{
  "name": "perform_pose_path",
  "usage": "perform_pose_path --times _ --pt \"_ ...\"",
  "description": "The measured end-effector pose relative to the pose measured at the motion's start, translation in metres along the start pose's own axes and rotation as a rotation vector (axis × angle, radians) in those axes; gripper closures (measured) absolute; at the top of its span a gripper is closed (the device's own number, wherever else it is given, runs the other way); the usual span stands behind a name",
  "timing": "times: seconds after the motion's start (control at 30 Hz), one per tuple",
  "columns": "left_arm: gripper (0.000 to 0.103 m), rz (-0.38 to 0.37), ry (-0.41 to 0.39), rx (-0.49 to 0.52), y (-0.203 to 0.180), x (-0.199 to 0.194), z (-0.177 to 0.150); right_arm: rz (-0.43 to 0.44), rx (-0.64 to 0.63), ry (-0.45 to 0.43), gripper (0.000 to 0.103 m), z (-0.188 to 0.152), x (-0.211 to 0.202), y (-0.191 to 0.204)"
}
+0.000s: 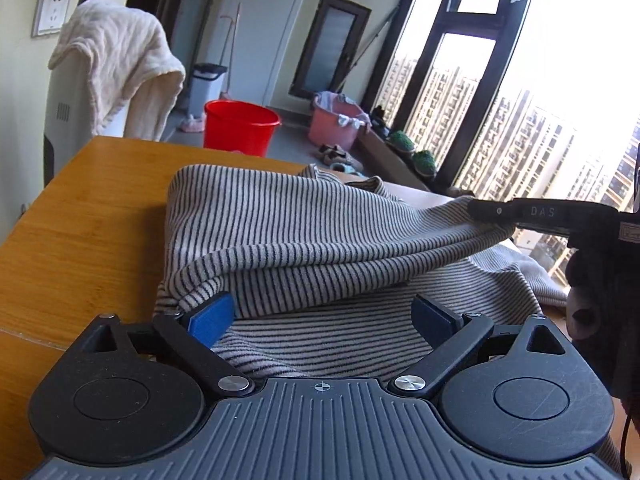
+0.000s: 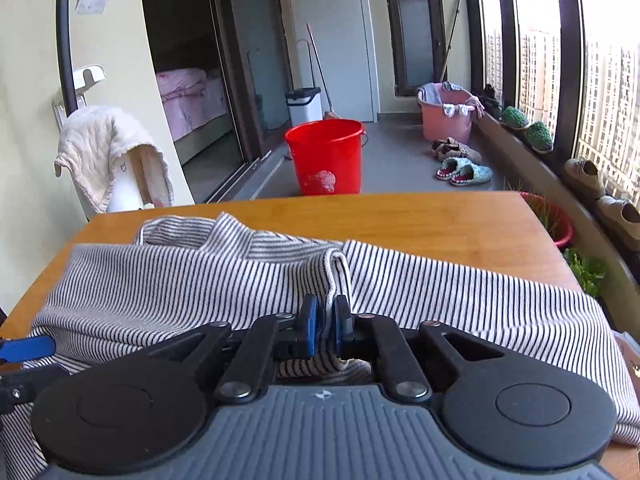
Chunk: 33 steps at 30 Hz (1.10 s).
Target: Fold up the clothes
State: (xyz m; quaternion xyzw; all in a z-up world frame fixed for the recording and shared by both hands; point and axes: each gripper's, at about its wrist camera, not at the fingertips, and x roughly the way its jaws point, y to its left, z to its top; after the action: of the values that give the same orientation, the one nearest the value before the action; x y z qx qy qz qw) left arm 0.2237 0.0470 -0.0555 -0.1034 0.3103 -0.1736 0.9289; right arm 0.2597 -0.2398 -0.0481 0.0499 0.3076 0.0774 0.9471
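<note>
My right gripper point(image 2: 325, 320) jaws pinch a fold of the grey-and-black striped knit garment point(image 2: 440, 280) on the wooden tabletop point(image 2: 440, 216); my left gripper point(image 1: 324, 314) jaws gape wide, holding nothing

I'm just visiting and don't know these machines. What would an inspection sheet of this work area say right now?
Surface: wooden table, bare at its far side.
Job's things: striped top spread across the table, partly folded over itself.
Clutter: nothing seen on the table besides the top.
Grippers: right gripper shut on a fold of the striped top; left gripper open over the cloth, gripping nothing.
Cables: a thin dark cord at the right edge of the left view.
Surroundings: red bucket, pink tub, slippers on the floor, cream towel draped over a white appliance, large windows.
</note>
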Motion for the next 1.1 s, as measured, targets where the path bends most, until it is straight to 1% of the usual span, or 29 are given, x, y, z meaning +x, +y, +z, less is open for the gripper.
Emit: perform_pose_path --times 0.17,0.23,0.3,0.43,0.5,0.57,0.7,0.87,0.97,1.07,1.1 --pt "0.004 -0.003 0.009 0.015 0.003 0.003 0.003 -0.031 0.013 0.021 0.093 0.005 -0.009 -0.002" --pt "0.004 0.001 0.013 0.023 0.005 0.003 0.004 -0.042 0.014 0.004 0.091 0.005 -0.018 -0.003" --pt "0.004 0.017 0.015 0.031 0.006 -0.001 0.003 -0.035 0.024 -0.03 0.09 0.003 -0.031 -0.003" --pt "0.004 0.051 0.021 0.047 0.007 -0.008 -0.001 0.053 0.049 -0.072 0.09 0.003 -0.046 0.008" --pt "0.004 0.055 0.022 0.048 0.009 -0.01 -0.002 0.097 0.058 -0.069 0.089 0.004 -0.042 0.019" --pt "0.004 0.055 0.023 0.049 0.009 -0.01 -0.002 0.119 0.083 -0.057 0.088 0.004 -0.033 0.026" --pt "0.002 0.059 0.03 0.061 0.007 -0.009 -0.002 0.116 0.16 0.014 0.087 -0.004 -0.008 0.026" --pt "0.002 0.052 0.037 0.066 0.008 -0.013 -0.003 0.14 0.215 0.017 0.088 -0.015 -0.005 0.014" --pt "0.002 0.034 0.008 0.075 0.002 -0.026 -0.004 0.132 0.198 0.011 0.088 -0.017 -0.006 0.017" --pt "0.002 -0.032 -0.073 0.072 -0.004 -0.041 0.006 0.121 0.179 0.007 0.086 -0.018 -0.006 0.022" --pt "0.002 -0.041 -0.095 0.068 -0.005 -0.042 0.011 0.123 0.183 0.006 0.086 -0.018 -0.006 0.021"
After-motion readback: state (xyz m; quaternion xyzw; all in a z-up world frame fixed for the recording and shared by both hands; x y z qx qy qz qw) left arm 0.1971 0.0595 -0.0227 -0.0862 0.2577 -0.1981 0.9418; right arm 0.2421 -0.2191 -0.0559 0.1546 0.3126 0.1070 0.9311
